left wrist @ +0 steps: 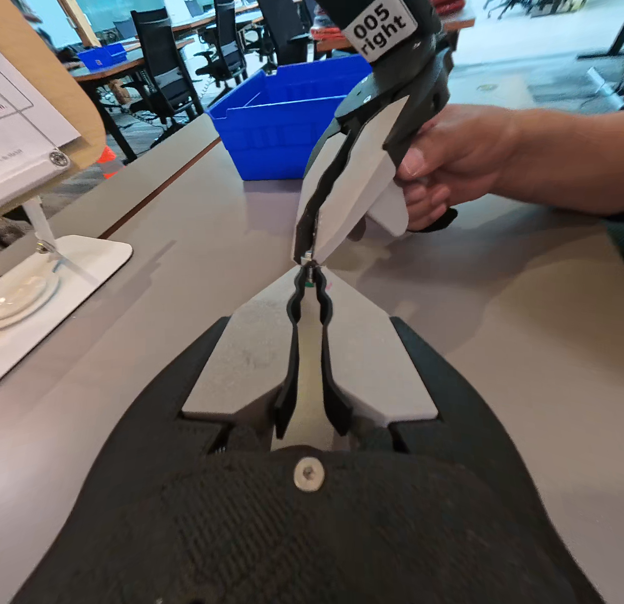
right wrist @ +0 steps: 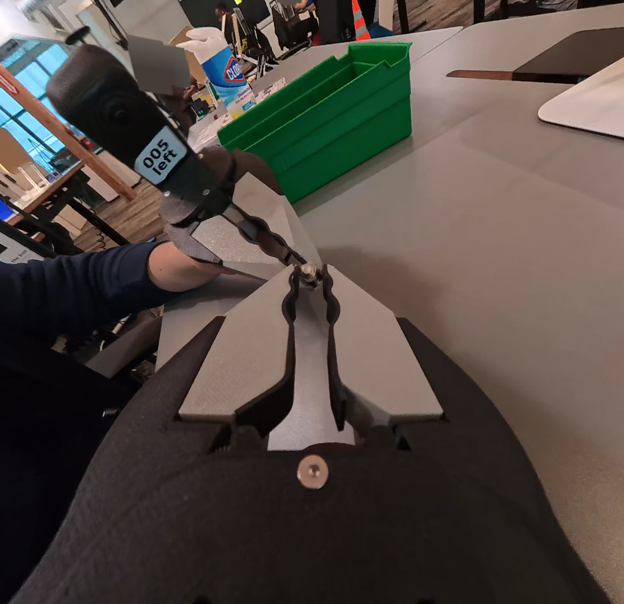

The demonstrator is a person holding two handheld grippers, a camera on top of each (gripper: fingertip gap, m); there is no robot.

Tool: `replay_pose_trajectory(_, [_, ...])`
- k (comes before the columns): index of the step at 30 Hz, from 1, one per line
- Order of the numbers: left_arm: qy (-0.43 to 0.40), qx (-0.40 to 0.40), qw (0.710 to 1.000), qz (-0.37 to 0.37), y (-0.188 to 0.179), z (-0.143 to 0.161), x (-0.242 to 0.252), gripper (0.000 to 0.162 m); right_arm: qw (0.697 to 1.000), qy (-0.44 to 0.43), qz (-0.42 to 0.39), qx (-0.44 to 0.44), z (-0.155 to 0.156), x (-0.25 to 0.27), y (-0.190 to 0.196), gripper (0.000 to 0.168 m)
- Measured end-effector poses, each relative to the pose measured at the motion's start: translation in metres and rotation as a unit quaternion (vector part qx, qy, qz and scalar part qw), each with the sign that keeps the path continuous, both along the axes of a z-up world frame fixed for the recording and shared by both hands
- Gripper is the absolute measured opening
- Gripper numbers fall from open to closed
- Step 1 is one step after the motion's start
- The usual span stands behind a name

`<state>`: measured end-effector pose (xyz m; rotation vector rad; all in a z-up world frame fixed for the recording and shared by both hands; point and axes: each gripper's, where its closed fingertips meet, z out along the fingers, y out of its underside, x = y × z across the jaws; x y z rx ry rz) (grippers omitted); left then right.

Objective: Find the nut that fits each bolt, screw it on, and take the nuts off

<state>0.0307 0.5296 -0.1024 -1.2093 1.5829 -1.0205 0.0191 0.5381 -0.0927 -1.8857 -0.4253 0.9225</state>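
Nearest the camera in the left wrist view, the left gripper reaches forward over a grey bench. Its two fingers are nearly closed, pinching a small bolt at their very tips; a bit of green shows on the bolt between them. The right gripper comes down from above, its tips meeting the left tips point to point, and pinches a small silver nut that sits at the far end of the bolt. A hand holds the right gripper's handle, to the right of the fingers. Beyond the fingers stands a blue bin; to the left of them is a white stand base.

In the right wrist view, the right gripper has its fingers drawn close around the nut, held at the tips. The left gripper comes in from the upper left, its tips touching the nut and bolt. Beyond the fingers sits a green bin on the bench, with a wipes tub behind it.
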Motion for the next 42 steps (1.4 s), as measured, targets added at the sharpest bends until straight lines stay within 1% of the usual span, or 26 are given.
replay_pose_trajectory(2, [0.0, 0.016, 1.0, 0.003, 0.0, -0.001, 0.001, 0.003, 1.0, -0.009, -0.001, 0.006, 0.0, 0.0, -0.001, 0.01])
replay_pose_trajectory(6, [-0.005, 0.007, 1.0, 0.0, -0.001, 0.001, 0.0, 0.003, 1.0, 0.007, 0.002, 0.005, 0.002, 0.0, -0.002, 0.007])
replay_pose_trajectory(8, [0.003, 0.015, 1.0, 0.004, 0.001, -0.001, 0.0, 0.003, 1.0, 0.009, -0.001, -0.001, -0.001, 0.001, -0.001, 0.008])
replay_pose_trajectory(12, [0.017, 0.051, 0.998, 0.017, 0.002, -0.006, 0.001, 0.003, 1.0, 0.011, -0.004, -0.016, -0.005, 0.002, 0.0, 0.008])
replay_pose_trajectory(14, [0.028, 0.068, 0.997, 0.028, 0.006, -0.009, 0.001, 0.003, 0.999, 0.008, -0.012, -0.031, -0.011, 0.005, 0.001, 0.015])
replay_pose_trajectory(20, [0.053, 0.136, 0.988, 0.042, 0.008, -0.019, 0.002, 0.003, 0.997, 0.033, -0.014, -0.065, -0.021, 0.002, 0.004, 0.013])
replay_pose_trajectory(23, [0.065, 0.165, 0.983, 0.051, 0.01, -0.023, 0.003, 0.003, 0.996, 0.036, -0.022, -0.079, -0.026, 0.003, 0.005, 0.008])
replay_pose_trajectory(31, [0.048, 0.159, 0.985, 0.047, 0.007, -0.016, 0.002, 0.003, 0.994, 0.077, -0.011, -0.078, -0.019, 0.003, 0.004, 0.007])
replay_pose_trajectory(34, [0.045, 0.15, 0.987, 0.044, 0.007, -0.017, 0.003, 0.003, 0.995, 0.068, -0.012, -0.076, -0.02, 0.004, 0.004, 0.007])
replay_pose_trajectory(36, [0.049, 0.138, 0.988, 0.04, 0.007, -0.018, 0.003, 0.008, 0.995, 0.057, -0.021, -0.073, -0.021, 0.006, 0.005, 0.007])
replay_pose_trajectory(42, [0.048, 0.132, 0.99, 0.032, 0.005, -0.019, 0.003, 0.01, 0.995, 0.066, -0.019, -0.074, -0.019, 0.007, 0.004, 0.007])
